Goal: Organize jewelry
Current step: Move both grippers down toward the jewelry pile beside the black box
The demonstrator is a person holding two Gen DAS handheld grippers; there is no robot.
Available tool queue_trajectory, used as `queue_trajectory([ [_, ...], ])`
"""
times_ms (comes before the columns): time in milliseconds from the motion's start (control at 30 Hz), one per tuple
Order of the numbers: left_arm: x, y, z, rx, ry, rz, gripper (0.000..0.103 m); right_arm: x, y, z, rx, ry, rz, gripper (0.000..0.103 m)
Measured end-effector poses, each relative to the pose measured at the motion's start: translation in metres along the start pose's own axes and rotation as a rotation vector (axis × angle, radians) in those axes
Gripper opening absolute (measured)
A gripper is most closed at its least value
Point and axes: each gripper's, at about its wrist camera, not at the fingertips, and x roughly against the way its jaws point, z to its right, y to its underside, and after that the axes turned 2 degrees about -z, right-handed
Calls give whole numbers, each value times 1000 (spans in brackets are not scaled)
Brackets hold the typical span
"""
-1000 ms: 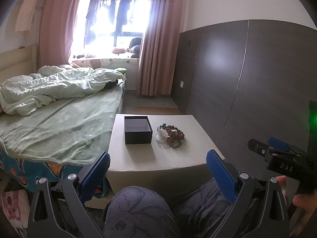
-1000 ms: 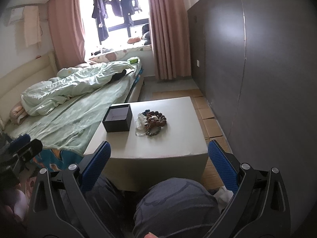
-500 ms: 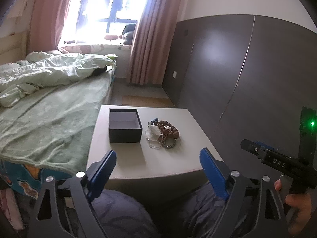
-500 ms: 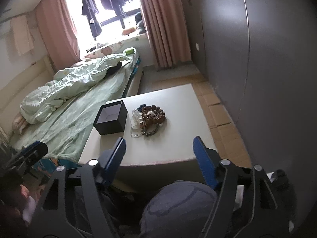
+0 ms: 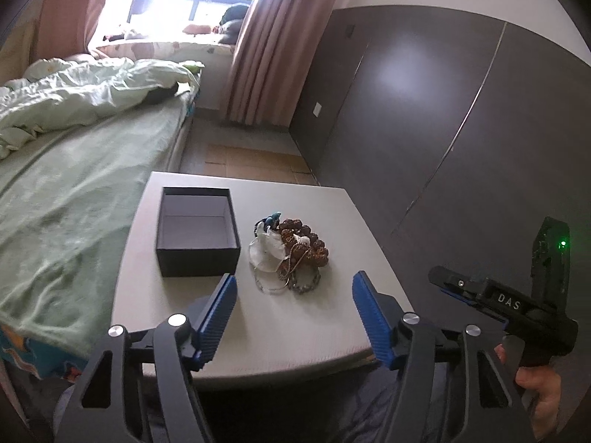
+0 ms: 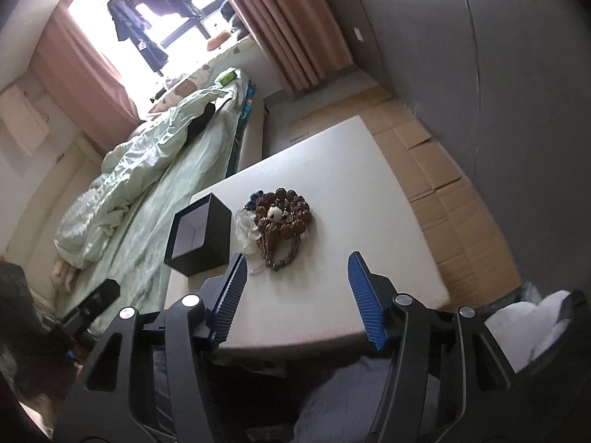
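Note:
A heap of jewelry [image 5: 290, 253] with brown bead bracelets, clear and white pieces and chains lies mid-table on the white low table [image 5: 295, 325]. An open, empty black box [image 5: 197, 230] stands just left of it. My left gripper [image 5: 293, 304] is open and empty, above the table's near part, short of the heap. In the right wrist view the heap [image 6: 279, 225] and the box [image 6: 197, 234] lie ahead of my open, empty right gripper [image 6: 295, 288]. The right gripper's body shows at the right of the left wrist view [image 5: 509, 306].
A bed with green bedding [image 5: 74, 170] runs along the table's left side. A dark panelled wall [image 5: 443, 129] stands to the right. Flattened cardboard [image 6: 443, 184] covers the floor between table and wall. My knees are under the table's near edge.
Both grippers have moved forward and up over the table's near edge, closer to the heap and box. The right view has tilted. Both stay open.

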Motion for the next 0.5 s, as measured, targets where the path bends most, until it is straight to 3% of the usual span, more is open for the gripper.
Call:
queue_trajectory([
  [167, -34, -14, -3, 8, 16, -39, 58, -27, -25, 6, -30, -14, -32, 56],
  [333, -72, -22, -8, 42, 30, -86, 49, -59, -44, 7, -43, -26, -74, 56],
  [500, -104, -28, -10, 62, 35, -113, 41, -93, -60, 12, -77, -47, -134, 47],
])
